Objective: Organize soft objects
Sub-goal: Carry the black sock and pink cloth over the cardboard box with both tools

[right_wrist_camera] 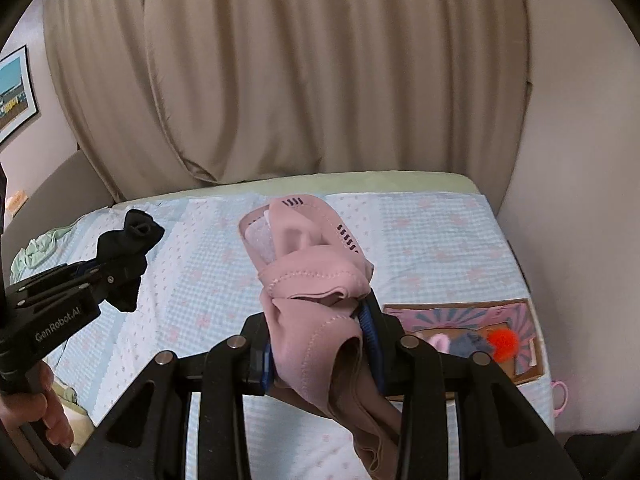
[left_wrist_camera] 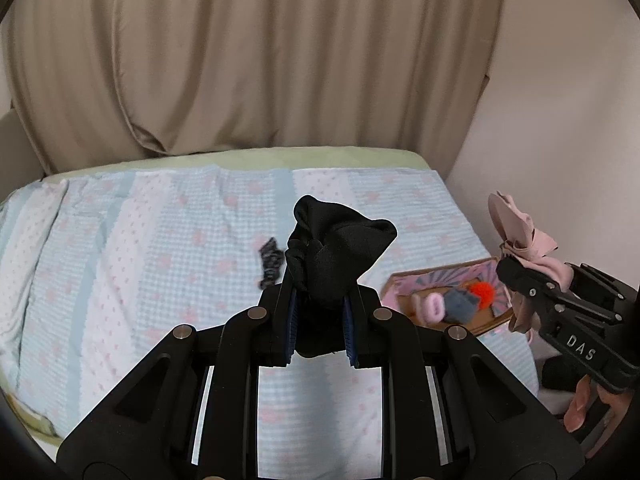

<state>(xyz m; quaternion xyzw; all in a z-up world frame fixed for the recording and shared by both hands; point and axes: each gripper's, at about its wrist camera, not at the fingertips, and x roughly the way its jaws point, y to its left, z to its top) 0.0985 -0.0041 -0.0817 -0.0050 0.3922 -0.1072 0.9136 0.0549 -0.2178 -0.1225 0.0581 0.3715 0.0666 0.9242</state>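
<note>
My left gripper [left_wrist_camera: 320,312] is shut on a bunched black cloth [left_wrist_camera: 336,256], held up above the bed; the same black cloth [right_wrist_camera: 132,240] shows at the left of the right wrist view. My right gripper [right_wrist_camera: 320,340] is shut on a pink padded garment [right_wrist_camera: 308,280] that folds over the fingers and hangs below them. That pink garment [left_wrist_camera: 520,232] appears at the right edge of the left wrist view, in the right gripper [left_wrist_camera: 516,276]. Both grippers are lifted over the blue-and-white bedspread [left_wrist_camera: 160,260].
A shallow cardboard tray [right_wrist_camera: 524,320] lies at the bed's right side holding an orange pompom [right_wrist_camera: 503,342], a grey cloth [right_wrist_camera: 468,346] and a pink item [left_wrist_camera: 430,306]. A small dark patterned piece [left_wrist_camera: 270,262] lies on the bedspread. Beige curtains [left_wrist_camera: 260,60] hang behind the bed. A hand [right_wrist_camera: 44,408] holds the left handle.
</note>
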